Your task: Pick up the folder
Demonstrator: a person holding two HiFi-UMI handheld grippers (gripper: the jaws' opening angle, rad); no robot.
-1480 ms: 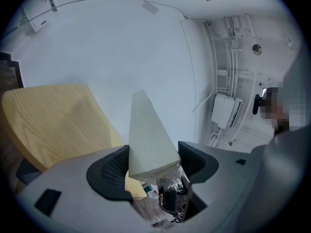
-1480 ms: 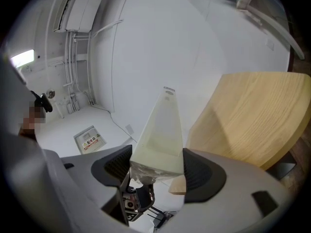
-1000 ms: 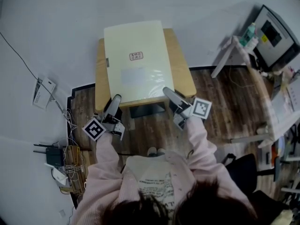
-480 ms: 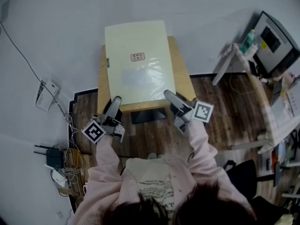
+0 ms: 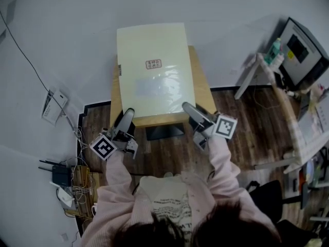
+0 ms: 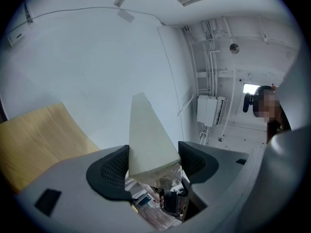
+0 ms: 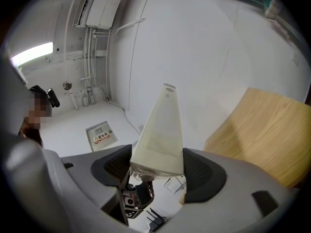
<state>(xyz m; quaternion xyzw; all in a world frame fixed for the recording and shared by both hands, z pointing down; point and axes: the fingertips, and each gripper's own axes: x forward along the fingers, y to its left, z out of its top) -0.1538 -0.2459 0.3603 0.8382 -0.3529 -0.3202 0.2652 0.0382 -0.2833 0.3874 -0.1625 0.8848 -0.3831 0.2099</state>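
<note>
The cream folder [image 5: 154, 68] is held over the wooden desk [image 5: 201, 91], its near corners pinched. One corner is clamped by the left tongs [image 5: 127, 115], the other by the right tongs [image 5: 188, 108].

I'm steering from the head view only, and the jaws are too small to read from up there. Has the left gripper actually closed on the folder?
Observer: Yes. In the left gripper view, the left gripper has a corner of the folder between its jaws, and both jaws press on it.
Operator: And the other side?
Observer: Same there. The right gripper view shows the right gripper shut on the folder's edge, with both jaws touching it.
Operator: Is the folder resting on the table?
Observer: It looks clear of it. In the left gripper view, a pale gap separates the folder from the wooden table top.
</note>
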